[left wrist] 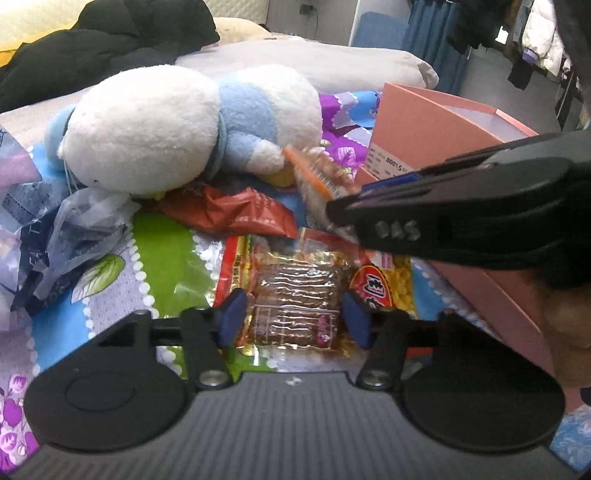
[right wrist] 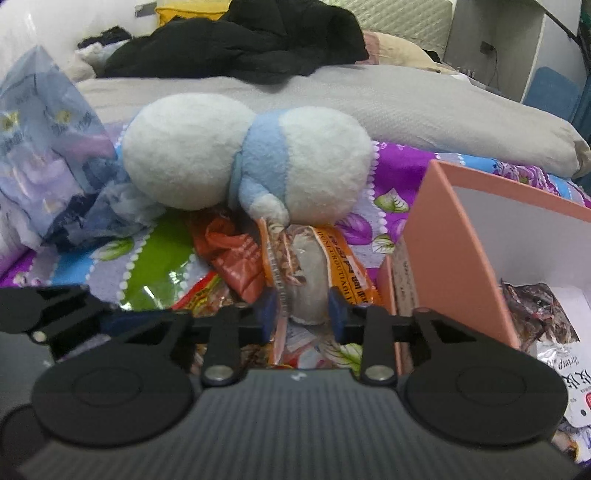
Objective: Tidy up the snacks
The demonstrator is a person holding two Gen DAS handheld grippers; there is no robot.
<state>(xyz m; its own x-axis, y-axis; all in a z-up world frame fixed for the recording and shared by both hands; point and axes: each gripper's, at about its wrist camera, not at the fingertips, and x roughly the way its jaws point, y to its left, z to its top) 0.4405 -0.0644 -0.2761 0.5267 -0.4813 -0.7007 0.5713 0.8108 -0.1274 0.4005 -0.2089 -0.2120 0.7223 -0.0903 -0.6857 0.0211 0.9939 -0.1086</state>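
Bed [right wrist: 406, 107] under floral quilt [left wrist: 166, 251]; blue curtain [left wrist: 424, 29]; hanging clothes [left wrist: 535, 37].

Support surface: bed, covered by a patchwork floral sheet [left wrist: 162, 258] in purple, blue and green.

Lying on the sheet:
- White and blue plush toy [left wrist: 192, 125], on its side, at 11 o'clock of the left wrist view.
- Crumpled plastic bags [left wrist: 55, 236], at 9 o'clock.
- Red snack packet [left wrist: 236, 214], just below the plush.
- Clear packet of brown snack bars [left wrist: 295, 295], at centre.
- Pink cardboard box [right wrist: 443, 240], at 3 o'clock.
- Grey pillow [right wrist: 424, 107], at 12 o'clock.
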